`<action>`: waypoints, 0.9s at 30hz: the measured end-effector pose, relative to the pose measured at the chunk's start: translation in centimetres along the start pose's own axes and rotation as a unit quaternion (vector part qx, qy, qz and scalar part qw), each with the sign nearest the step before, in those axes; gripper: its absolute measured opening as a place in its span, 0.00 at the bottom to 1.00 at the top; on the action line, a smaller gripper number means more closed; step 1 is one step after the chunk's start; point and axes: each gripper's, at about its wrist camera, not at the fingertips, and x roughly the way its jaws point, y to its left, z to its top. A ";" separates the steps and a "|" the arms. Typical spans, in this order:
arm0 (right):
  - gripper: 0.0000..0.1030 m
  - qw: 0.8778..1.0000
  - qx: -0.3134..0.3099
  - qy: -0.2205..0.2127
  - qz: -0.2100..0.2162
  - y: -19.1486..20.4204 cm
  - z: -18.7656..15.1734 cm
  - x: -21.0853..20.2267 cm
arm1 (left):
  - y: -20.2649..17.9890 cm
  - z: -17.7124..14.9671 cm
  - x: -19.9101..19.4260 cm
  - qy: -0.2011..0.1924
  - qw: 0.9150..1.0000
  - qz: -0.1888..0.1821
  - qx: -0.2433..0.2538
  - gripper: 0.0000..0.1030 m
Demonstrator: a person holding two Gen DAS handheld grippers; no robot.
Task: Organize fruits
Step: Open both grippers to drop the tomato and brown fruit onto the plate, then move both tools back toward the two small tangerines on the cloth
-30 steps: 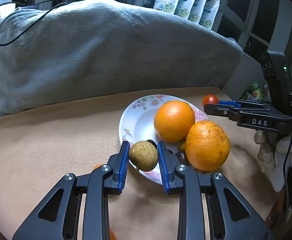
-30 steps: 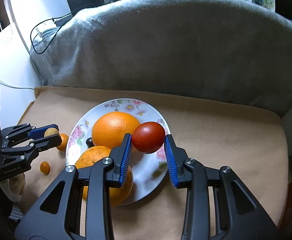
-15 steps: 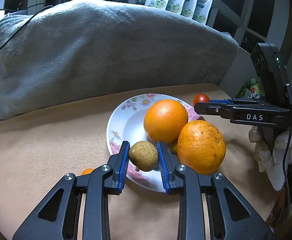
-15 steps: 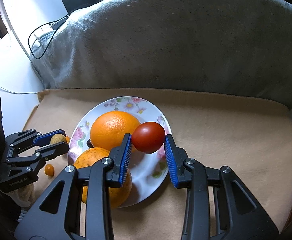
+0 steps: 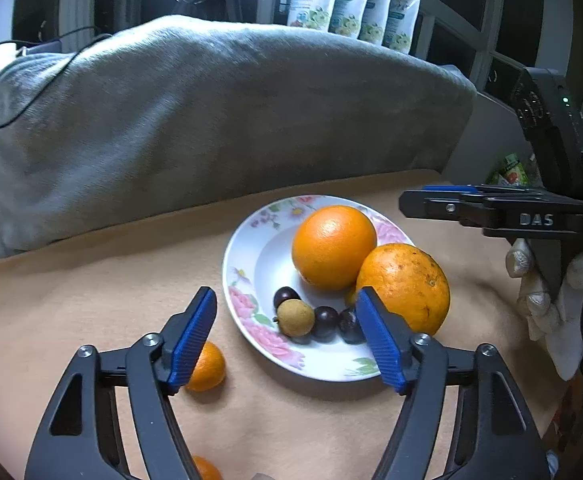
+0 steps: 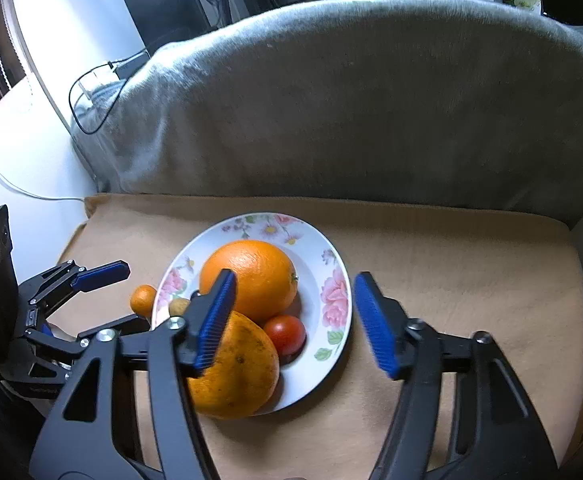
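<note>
Now leaving a mandarin (image 5: 207,368) out on the tan cloth (image 5: 71,300) at far left, just beside the left pad, and a second small orange fruit (image 5: 205,470) at the bottom edge, both apparently waiting to be collected.

Spreading the jaws of the left tool (image 5: 285,298) over the near-left rim of the plate (image 5: 247,304), gripping nothing. Letting the longan (image 5: 295,317) lie on the plate below the gap, touched by neither pad. Hovering low and tilted down, probably so a small round fruit settles instead of rolling off.

Gathering everything on the one flowered plate. Keeping the longan against three dark fruits (image 5: 325,320) in the near dip. Seating one orange (image 5: 333,246) in the middle and resting a second, duller orange (image 5: 403,286) on the right rim, touching the first and overhanging the cloth a little. Likely risking a roll-off there if nudged.

Opening the jaws of the right tool (image 6: 296,280) above the right half of the plate, likewise clamping nothing. Leaving the tomato (image 6: 285,332) down on the plate, tucked against both oranges, so probably wedged still.

Holding that tool in a gloved hand (image 5: 551,304) at far right, level with the far rim in the left view.
</note>
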 end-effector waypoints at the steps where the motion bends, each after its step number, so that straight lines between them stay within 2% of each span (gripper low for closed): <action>1: 0.71 1.000 -0.001 -0.004 0.001 0.2 -0.1 -0.2 | 0.0 0.0 -0.2 -0.001 1.000 0.002 0.001 0.72; 4: 0.72 1.000 -0.008 -0.008 0.002 0.8 -0.1 -0.7 | 0.1 0.0 -0.7 -0.006 1.000 0.009 0.000 0.75; 6: 0.83 1.000 -0.016 -0.013 -0.001 1.4 -0.1 -1.1 | 0.1 0.0 -1.0 -0.008 1.000 0.012 -0.001 0.75; 7: 0.85 1.000 -0.021 -0.021 -0.004 1.7 -0.2 -1.4 | 0.1 0.0 -1.2 -0.009 1.000 0.015 -0.001 0.75; 27: 0.86 0.994 -0.089 -0.060 -0.028 7.5 -1.0 -5.4 | 0.0 -1.1 -6.5 -0.049 0.998 0.046 -0.003 0.76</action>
